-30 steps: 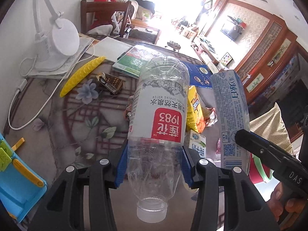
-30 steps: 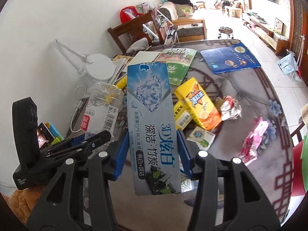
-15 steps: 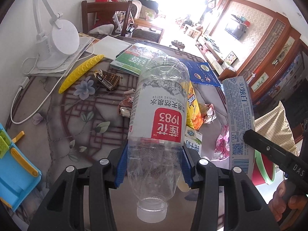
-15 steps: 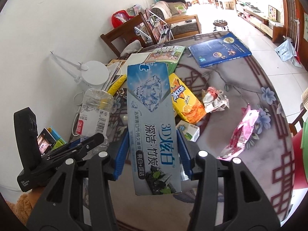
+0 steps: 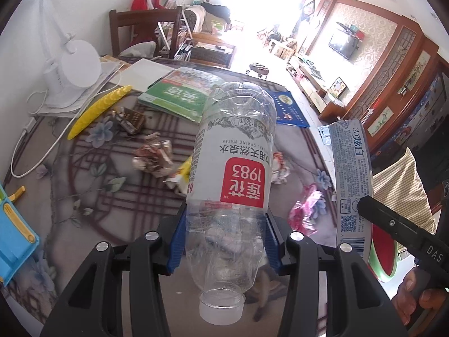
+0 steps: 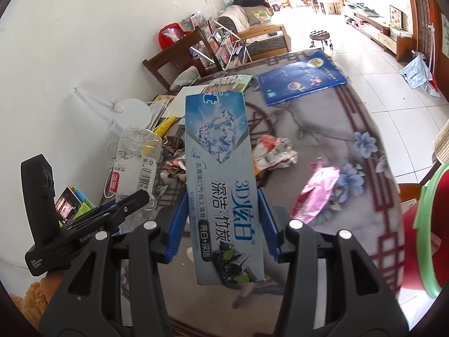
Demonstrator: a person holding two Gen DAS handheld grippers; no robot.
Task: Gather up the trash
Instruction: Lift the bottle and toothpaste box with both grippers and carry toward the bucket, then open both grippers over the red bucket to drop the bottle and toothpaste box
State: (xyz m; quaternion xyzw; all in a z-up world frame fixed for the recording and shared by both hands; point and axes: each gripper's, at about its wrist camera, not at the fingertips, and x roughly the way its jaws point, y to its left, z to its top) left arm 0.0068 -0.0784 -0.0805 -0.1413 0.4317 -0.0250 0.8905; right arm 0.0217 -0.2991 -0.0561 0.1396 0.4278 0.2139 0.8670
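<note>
Trash in hand: clear plastic bottle (image 5: pixel 233 185), red-and-white label, white cap toward the camera, empty, clamped between the blue pads of the left gripper (image 5: pixel 224 241); right gripper (image 6: pixel 223 231) closed on a long blue toothpaste box (image 6: pixel 221 174), one end flap open. Both held above the table (image 6: pixel 322 118)

Loose trash on the table: crumpled wrapper (image 6: pixel 276 150), pink wrapper (image 6: pixel 317 193), brown crumpled wrapper (image 5: pixel 153 158)

Left view only: yellow carton (image 5: pixel 185 174) mostly behind the bottle, yellow strip (image 5: pixel 99 111), a hand (image 5: pixel 415 295) on the right gripper's handle. Right view only: red bin with green rim (image 6: pixel 429 233) beyond the table's right edge

Table centre open between the wrappers; books (image 6: pixel 300 77) and lamp (image 6: pixel 132 113) crowd the far side
</note>
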